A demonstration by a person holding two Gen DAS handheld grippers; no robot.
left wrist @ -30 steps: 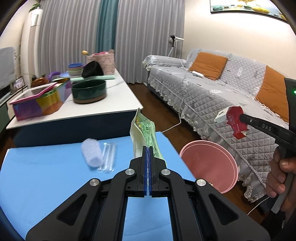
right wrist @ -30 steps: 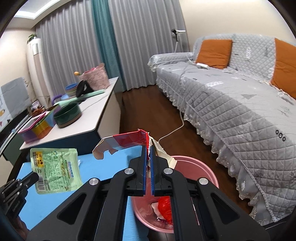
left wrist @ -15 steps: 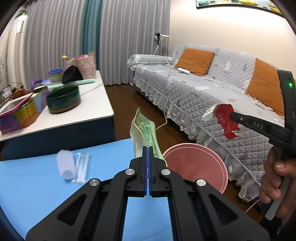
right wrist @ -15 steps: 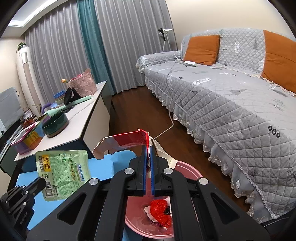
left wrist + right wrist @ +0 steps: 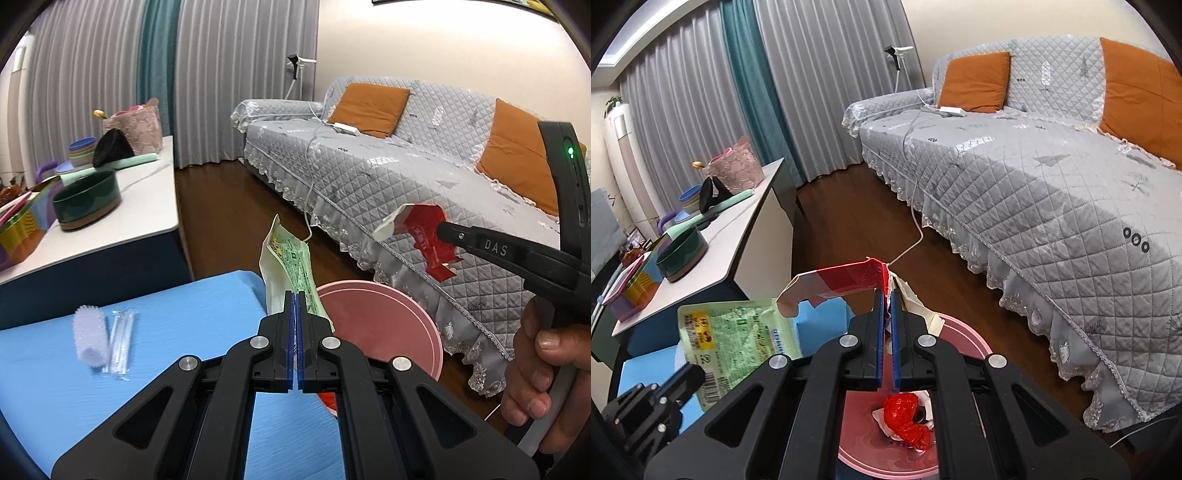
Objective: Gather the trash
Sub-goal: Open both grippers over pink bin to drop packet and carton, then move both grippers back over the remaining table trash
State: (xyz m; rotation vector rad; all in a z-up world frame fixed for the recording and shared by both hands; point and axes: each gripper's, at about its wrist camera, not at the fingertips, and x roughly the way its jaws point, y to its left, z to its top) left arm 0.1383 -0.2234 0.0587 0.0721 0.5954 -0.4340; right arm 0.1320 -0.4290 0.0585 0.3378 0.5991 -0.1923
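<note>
Grey curtains (image 5: 701, 122) are hanging behind a quilted sofa (image 5: 1052, 184) with orange cushions (image 5: 369, 103); dark, perhaps wooden, floor (image 5: 857, 229) is showing.

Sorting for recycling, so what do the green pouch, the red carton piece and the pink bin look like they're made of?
Green pouch: looks like thin plastic film, slightly glossy and printed, and it bends limply. Red carton piece: likely coated cardboard, with stiff creased folds, torn edges and a pale inner face. Pink bin: seems moulded plastic, with a smooth, even rim.
</note>
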